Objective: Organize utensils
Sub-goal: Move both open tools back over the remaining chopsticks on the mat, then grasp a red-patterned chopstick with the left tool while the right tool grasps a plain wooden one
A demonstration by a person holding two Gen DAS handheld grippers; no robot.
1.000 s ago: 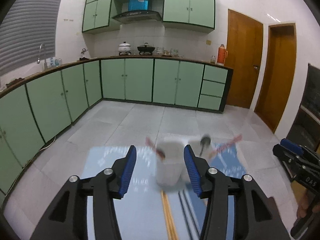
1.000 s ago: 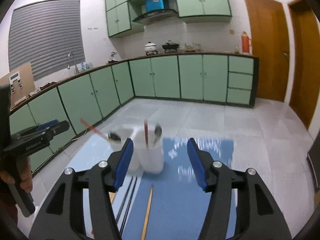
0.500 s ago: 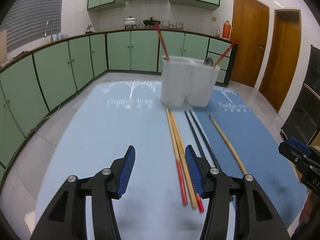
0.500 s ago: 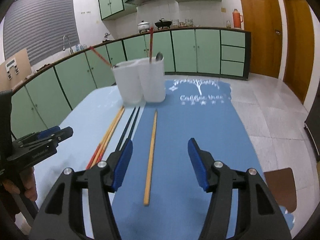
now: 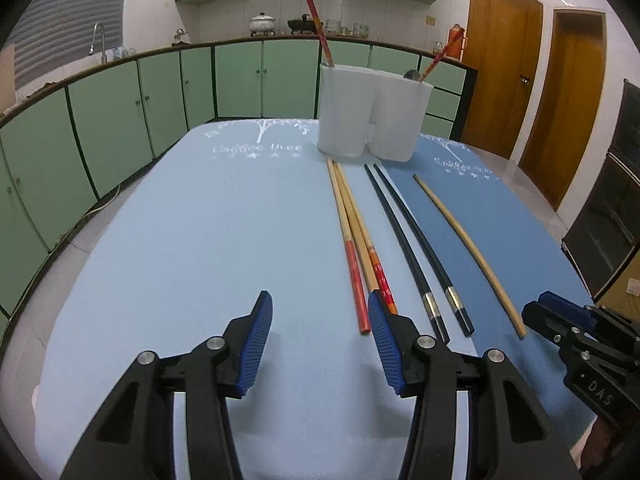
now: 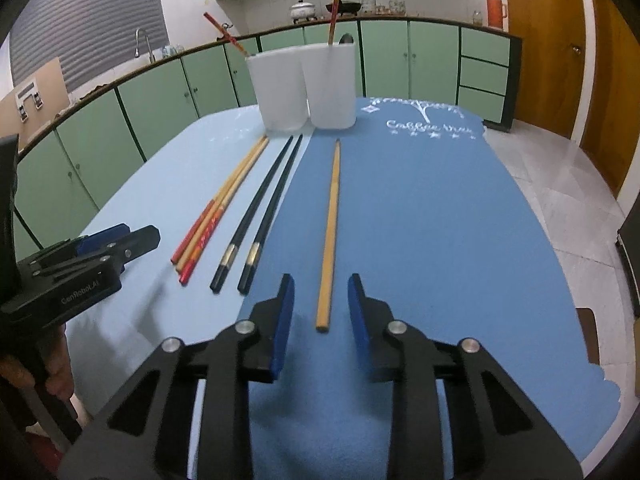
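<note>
The left gripper (image 5: 320, 338) is held low over the table (image 5: 180, 240), jaws open and empty. At its 1 o'clock lie red-ended chopsticks (image 5: 352, 228) and black chopsticks (image 5: 412, 240). The right gripper (image 6: 320, 312), jaws open, is placed around the end of a wooden chopstick (image 6: 331, 224), not touching. Only its view shows the left hand (image 6: 56, 372). At 12 o'clock stands the white holder (image 6: 304, 84); its contents are partly hidden.

Green cabinets (image 5: 240, 80), wooden doors (image 5: 500, 60).

Holder (image 5: 374, 114) stands at upper centre of the frame, on the table (image 5: 200, 240), with chopsticks and a spoon in it. Below it lie, left to right: wooden pair (image 5: 352, 236), dark pair (image 5: 416, 248), single stick (image 5: 468, 248). All are apart from the holder.
</note>
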